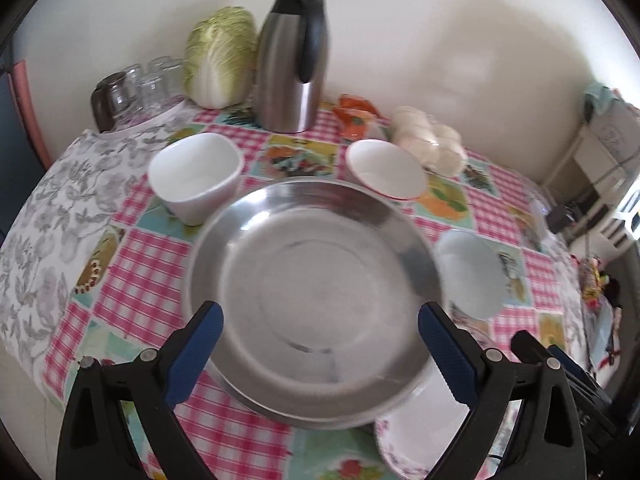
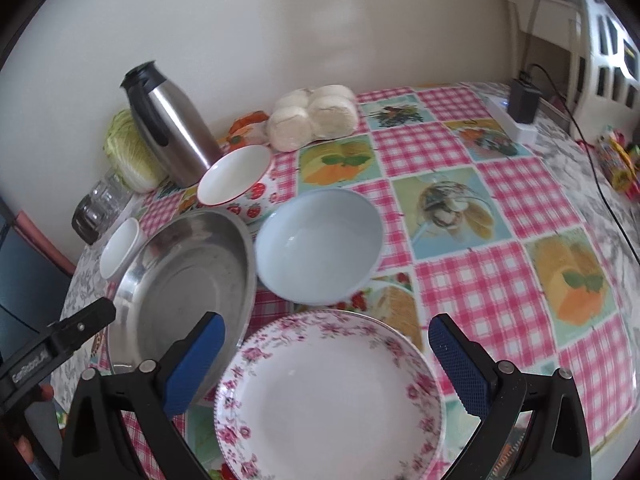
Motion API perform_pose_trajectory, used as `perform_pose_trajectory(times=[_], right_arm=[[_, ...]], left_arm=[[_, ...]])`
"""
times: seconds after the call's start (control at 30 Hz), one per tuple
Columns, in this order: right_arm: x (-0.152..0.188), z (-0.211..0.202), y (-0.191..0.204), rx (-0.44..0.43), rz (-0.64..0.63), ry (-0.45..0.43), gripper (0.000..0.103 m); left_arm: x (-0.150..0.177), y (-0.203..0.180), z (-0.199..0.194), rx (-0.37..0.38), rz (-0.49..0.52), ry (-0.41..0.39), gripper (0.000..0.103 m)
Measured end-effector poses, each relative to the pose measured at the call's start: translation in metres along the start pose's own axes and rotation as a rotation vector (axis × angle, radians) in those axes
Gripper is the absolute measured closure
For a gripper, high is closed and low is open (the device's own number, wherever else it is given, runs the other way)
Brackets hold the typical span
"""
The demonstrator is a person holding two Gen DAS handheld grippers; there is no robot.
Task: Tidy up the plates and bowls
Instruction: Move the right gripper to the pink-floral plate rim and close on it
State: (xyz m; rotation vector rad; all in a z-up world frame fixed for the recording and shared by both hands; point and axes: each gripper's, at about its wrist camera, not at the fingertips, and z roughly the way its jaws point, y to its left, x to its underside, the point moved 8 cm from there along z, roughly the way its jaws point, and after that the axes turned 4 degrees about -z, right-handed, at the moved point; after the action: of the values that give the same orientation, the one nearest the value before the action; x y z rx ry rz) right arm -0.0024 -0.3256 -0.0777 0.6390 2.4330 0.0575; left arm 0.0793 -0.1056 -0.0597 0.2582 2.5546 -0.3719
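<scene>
Left hand-held gripper (image 1: 320,320): jaws spread wide on either side of the steel plate (image 1: 312,272), holding nothing; whether the pads touch its rim I cannot tell.
Right hand-held gripper (image 2: 326,344): jaws wide apart, empty, flanking the far part of the floral plate (image 2: 328,392), which sits just right of the steel plate.
Step in hand: by my reading, lining up a first pick; nothing looks stacked yet.
Next move: likely closing on one plate's rim to lift it onto the other; a thin, slick rim calls for a firm bite.
Bowls: pale blue bowl (image 2: 318,248) just behind-right of the steel plate; strawberry bowl (image 2: 240,180) and white bowl (image 1: 196,176) behind it.
Tabletop (image 2: 500,288): pink-check picture cloth.
Behind the steel plate: thermos jug (image 1: 292,60), cabbage (image 1: 220,56), upturned glasses (image 1: 140,84), bagged buns (image 2: 312,116).
Room: plain cream wall; charger on a white power strip (image 2: 516,116) far right.
</scene>
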Motion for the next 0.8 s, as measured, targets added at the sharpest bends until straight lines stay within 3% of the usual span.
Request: perform_pose_trajectory(times=[0.33,0.67,0.73,0.8], right_arm=[[0.023,0.0,-0.053,0.041,0.137,0.104,0.0],[0.049,0.022,-0.068,0.054,0.182,0.264,0.0],[0.051,0.023,-0.069,0.041,0.2,0.267,0.004],[0.052,0.023,-0.071,0.027,0.221,0.265,0.015]], left_arm=[[0.03,-0.047,-0.007,0.09,0.094,0.11,0.005],[0.062,-0.067,0.0,0.155,0.095,0.258,0.005],[0.068,-0.067,0.002,0.159,0.085,0.28,0.007],[0.071,-0.067,0.003,0.15,0.086,0.291,0.009]])
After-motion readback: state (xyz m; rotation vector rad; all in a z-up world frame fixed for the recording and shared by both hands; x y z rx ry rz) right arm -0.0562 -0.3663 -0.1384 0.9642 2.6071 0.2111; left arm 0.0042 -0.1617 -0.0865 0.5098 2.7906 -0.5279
